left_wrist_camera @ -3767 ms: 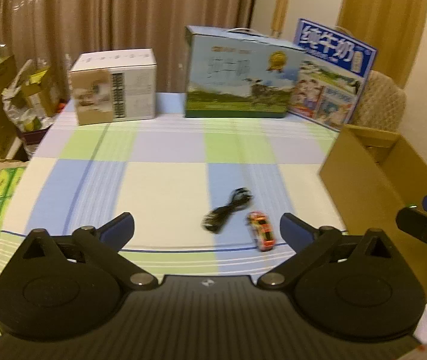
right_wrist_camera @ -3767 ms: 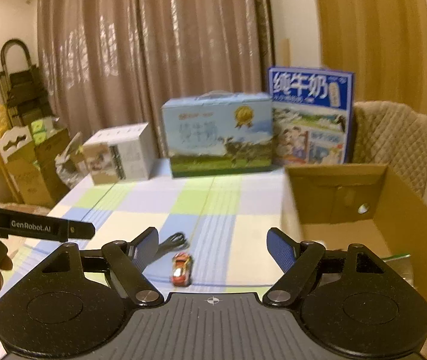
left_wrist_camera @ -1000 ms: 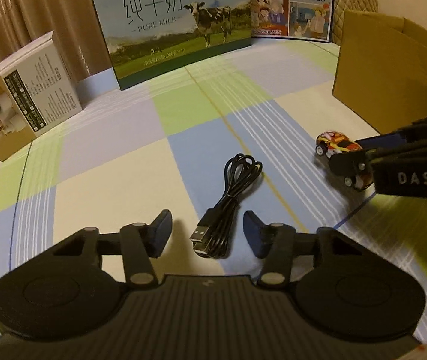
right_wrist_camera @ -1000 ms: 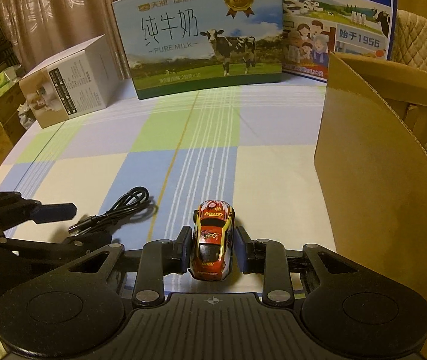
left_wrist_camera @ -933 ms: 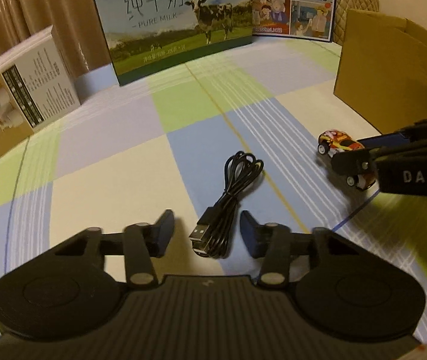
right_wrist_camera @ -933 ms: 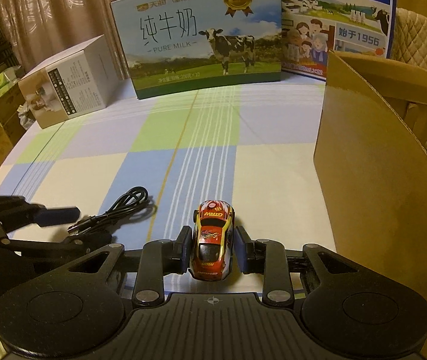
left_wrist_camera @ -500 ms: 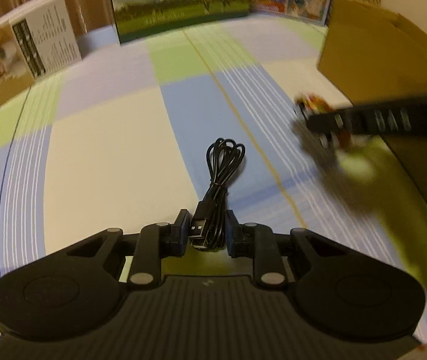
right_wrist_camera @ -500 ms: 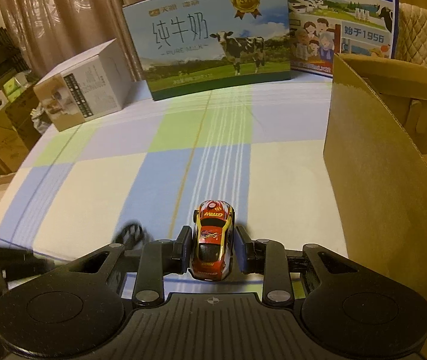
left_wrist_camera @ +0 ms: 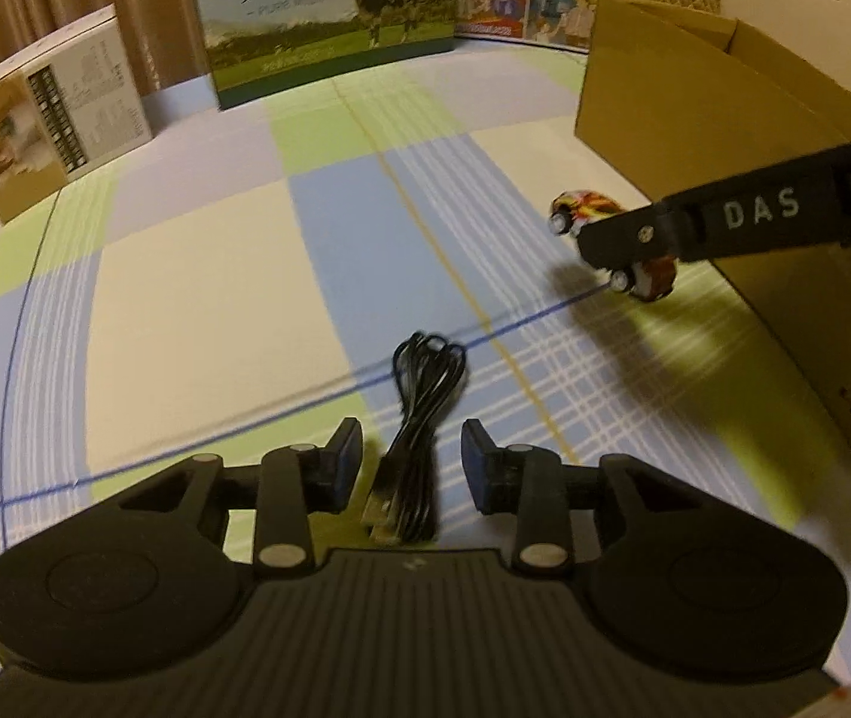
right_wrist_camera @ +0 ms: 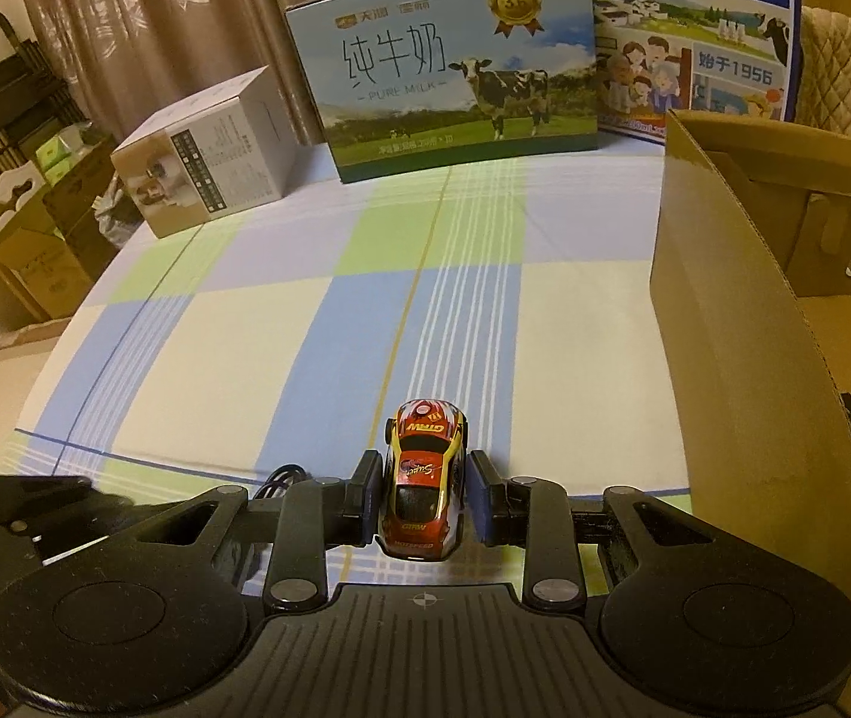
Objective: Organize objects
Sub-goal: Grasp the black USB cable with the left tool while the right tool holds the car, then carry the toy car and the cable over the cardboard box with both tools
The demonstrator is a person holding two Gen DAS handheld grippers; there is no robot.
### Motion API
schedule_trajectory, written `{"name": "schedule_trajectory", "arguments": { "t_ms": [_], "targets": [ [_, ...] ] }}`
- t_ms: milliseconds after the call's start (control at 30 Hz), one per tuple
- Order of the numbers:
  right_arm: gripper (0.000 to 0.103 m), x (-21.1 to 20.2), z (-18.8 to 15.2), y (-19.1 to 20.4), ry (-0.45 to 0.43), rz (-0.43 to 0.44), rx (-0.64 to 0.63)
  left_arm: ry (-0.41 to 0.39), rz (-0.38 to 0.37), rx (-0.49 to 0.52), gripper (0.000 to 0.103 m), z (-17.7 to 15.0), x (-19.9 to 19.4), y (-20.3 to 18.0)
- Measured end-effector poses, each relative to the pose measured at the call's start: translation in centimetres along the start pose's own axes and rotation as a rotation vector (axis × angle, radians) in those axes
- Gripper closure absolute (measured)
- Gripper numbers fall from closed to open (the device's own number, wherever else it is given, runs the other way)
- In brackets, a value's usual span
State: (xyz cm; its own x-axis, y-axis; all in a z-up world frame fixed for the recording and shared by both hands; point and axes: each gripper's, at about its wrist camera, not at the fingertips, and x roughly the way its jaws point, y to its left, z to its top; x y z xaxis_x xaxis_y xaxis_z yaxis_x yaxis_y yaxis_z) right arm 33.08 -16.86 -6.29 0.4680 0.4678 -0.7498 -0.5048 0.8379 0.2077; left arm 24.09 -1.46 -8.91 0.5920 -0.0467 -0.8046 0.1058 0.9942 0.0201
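Observation:
A small red and yellow toy car (right_wrist_camera: 423, 481) sits between the pads of my right gripper (right_wrist_camera: 423, 499), which is shut on it and holds it off the tablecloth; the car also shows in the left wrist view (left_wrist_camera: 610, 242). A coiled black USB cable (left_wrist_camera: 419, 419) lies on the checked tablecloth between the fingers of my left gripper (left_wrist_camera: 410, 466), which is open, with gaps on both sides of the cable. An open cardboard box (right_wrist_camera: 784, 323) stands to the right of the car.
Two milk cartons (right_wrist_camera: 455, 66) and a white box (right_wrist_camera: 210, 155) stand along the far side of the table. The cardboard box wall (left_wrist_camera: 724, 179) is close on the right. The table's near edge lies just behind the cable.
My left gripper, shut on the cable's plug half a second ago, has opened and the cable lies between its fingers. My right gripper has lifted the toy car off the cloth.

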Motion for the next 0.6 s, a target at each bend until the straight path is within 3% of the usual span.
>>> {"name": "schedule_trajectory", "arguments": {
  "t_ms": [267,400,600],
  "targets": [
    [0.076,1.0,0.3,0.2,0.015,0.017,-0.004,0.026,-0.004,0.025,0.072,0.5,1.9,-0.1],
    [0.076,1.2,0.5,0.4,0.013,0.024,-0.005,0.035,-0.012,-0.006,0.091,0.7,2.2,0.3],
    [0.076,1.0,0.4,0.4,0.012,0.023,-0.003,0.038,-0.020,-0.065,0.092,1.0,1.2,0.5]
  ]
}}
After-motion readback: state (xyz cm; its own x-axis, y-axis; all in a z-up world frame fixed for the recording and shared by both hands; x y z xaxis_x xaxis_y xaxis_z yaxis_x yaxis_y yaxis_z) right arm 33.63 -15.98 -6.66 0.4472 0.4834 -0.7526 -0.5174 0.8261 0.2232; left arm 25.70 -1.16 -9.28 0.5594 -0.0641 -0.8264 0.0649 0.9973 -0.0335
